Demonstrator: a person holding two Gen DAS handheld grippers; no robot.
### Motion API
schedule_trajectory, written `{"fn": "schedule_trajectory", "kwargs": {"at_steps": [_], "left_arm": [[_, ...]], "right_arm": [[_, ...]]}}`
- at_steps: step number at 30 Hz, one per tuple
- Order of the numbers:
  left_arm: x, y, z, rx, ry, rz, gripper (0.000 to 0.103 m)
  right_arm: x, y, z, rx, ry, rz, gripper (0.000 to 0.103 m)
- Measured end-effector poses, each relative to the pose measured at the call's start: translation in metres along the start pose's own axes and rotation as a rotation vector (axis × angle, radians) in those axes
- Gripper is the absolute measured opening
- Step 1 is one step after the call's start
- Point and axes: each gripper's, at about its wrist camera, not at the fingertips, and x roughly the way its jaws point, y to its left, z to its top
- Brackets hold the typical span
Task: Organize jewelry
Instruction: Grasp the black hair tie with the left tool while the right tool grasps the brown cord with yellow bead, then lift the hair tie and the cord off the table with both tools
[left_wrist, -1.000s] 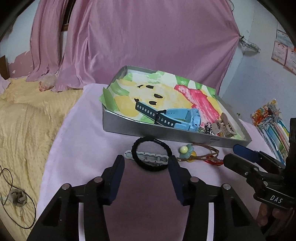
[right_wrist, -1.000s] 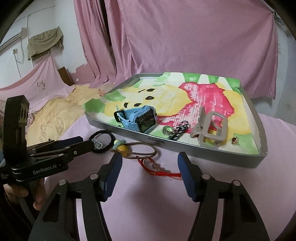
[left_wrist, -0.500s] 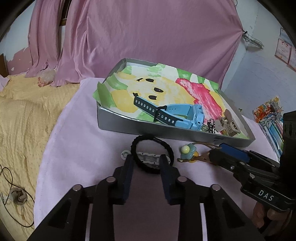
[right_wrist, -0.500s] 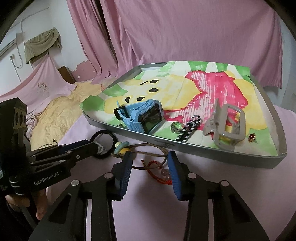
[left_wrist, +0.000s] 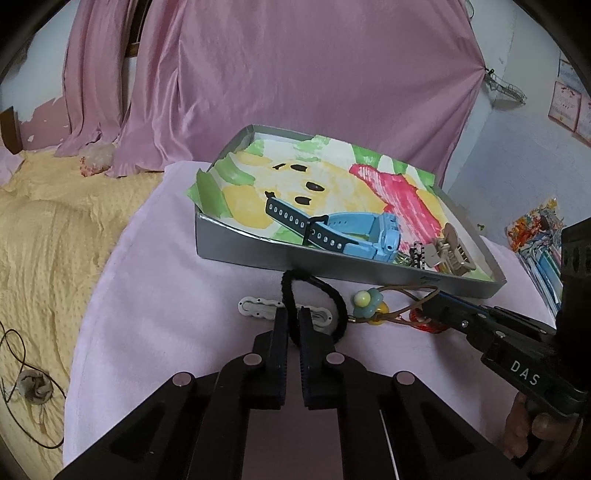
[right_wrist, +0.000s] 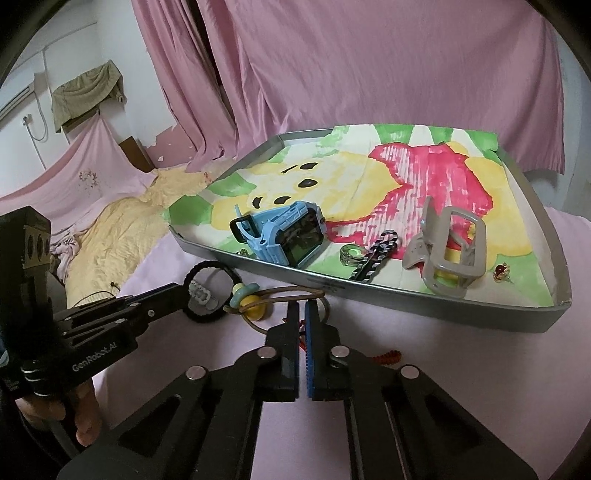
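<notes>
We take the black hair tie (left_wrist: 334, 295) to be light, soft and springy, so a pinch anywhere on its loop should do, though it will flop and stretch when lifted. It lies on the surface just in front of the grey tray (left_wrist: 280, 254), over a white clip (left_wrist: 255, 306). Our left hand-held gripper (left_wrist: 293, 321) is squeezed nearly together on the near side of that loop. The red cord bracelet (right_wrist: 386, 356), also in front of the tray and beside the flower-bead cord (right_wrist: 255, 299), looks thin, limp and light; its strand suits a pinch, but its beads could slip. Our right hand-held gripper (right_wrist: 302, 314) is closed on the red strand, we judge, with only a sliver between the pads.
</notes>
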Motion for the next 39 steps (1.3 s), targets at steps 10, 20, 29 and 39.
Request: {"fn": "schedule_trajectory", "kwargs": {"at_steps": [10,20,29,39], "left_arm": [[-0.012,-0.004,-0.004,0.005,-0.028,-0.013,0.005],[-0.015,-0.01,-0.006,0.013,-0.03,-0.021,0.005],[-0.014,-0.01,-0.008,0.008,-0.024,-0.022,0.005],[-0.011,-0.009,-0.007,0.002,-0.02,-0.021,0.005]], "right_arm": [[-0.008,-0.004,-0.004,-0.003,-0.016,-0.017,0.002],[-0.002,0.004,-0.005,-0.043,0.021,-0.037,0.003],[-0.003,0.006,-0.004,-0.07,0.022,-0.075,0.022],[0.002,0.011,-0.001,-0.086,0.026,-0.073,0.03]]}}
